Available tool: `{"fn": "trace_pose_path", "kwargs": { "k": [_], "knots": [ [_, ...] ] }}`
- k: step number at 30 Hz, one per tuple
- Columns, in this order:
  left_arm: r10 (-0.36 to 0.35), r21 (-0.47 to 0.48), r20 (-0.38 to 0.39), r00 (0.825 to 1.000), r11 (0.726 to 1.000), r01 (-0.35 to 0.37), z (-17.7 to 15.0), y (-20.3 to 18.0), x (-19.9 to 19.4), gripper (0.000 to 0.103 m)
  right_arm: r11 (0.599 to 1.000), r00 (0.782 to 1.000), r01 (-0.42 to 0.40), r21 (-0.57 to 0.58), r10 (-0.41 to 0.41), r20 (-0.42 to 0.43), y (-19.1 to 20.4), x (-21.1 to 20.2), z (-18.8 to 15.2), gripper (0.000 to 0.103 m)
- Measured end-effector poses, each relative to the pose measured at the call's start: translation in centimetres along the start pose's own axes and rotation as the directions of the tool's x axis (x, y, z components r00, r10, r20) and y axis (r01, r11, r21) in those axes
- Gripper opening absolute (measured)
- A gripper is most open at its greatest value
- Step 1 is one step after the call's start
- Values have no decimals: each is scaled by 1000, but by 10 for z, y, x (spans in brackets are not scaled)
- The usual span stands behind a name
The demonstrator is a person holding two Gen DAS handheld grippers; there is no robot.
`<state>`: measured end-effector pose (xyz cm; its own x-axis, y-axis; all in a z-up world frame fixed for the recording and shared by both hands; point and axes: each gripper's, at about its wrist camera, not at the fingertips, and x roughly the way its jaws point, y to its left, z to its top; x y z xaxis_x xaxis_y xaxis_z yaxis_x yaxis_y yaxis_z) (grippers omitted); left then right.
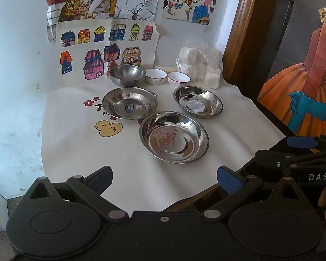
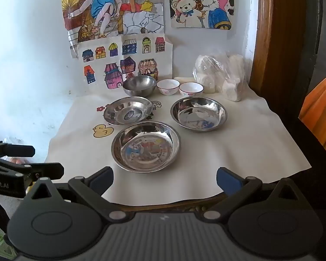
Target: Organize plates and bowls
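Observation:
Three steel plates lie apart on a white cloth: a near one [image 1: 173, 137] [image 2: 146, 146], a left one [image 1: 130, 106] [image 2: 127, 111] and a right one [image 1: 198, 101] [image 2: 198, 114]. Behind them stand a steel bowl [image 1: 127, 75] [image 2: 139, 86] and two small white ceramic bowls [image 1: 156, 76] [image 1: 178, 79] [image 2: 168, 86] [image 2: 191, 89]. My left gripper [image 1: 165, 179] is open and empty, in front of the near plate. My right gripper [image 2: 165, 179] is open and empty, also short of the near plate. The right gripper shows at the right edge of the left wrist view [image 1: 302, 152]; the left one shows at the left of the right wrist view [image 2: 21, 161].
The white cloth [image 1: 76, 143] [image 2: 239, 152] with a yellow duck print covers a small table against a wall hung with drawings. A clear bag of white lumps [image 1: 198, 65] [image 2: 221, 76] sits at the back right. A wooden frame [image 1: 245, 32] stands to the right.

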<state>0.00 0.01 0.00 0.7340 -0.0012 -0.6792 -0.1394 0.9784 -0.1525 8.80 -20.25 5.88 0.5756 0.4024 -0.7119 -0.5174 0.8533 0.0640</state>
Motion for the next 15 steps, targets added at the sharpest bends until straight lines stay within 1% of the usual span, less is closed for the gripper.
{"fn": "trace_pose_path", "kwargs": {
  "k": [4, 9, 10, 15],
  "knots": [
    [-13, -5, -3, 1000, 1000, 13, 0, 0, 0, 102, 1000, 1000, 0, 0, 0, -4, 0, 1, 0, 103],
    [-9, 0, -1, 1000, 1000, 9, -2, -5, -2, 102, 1000, 1000, 4, 0, -4, -6, 2, 1, 1, 103],
    [-17, -4, -14, 1000, 1000, 17, -6, -7, 6, 102, 1000, 1000, 4, 1, -4, -6, 3, 1, 1, 103],
    [-21, -4, -21, 1000, 1000, 21, -3, -5, 4, 102, 1000, 1000, 3, 2, -3, -7, 1, 0, -1, 103]
  ]
}}
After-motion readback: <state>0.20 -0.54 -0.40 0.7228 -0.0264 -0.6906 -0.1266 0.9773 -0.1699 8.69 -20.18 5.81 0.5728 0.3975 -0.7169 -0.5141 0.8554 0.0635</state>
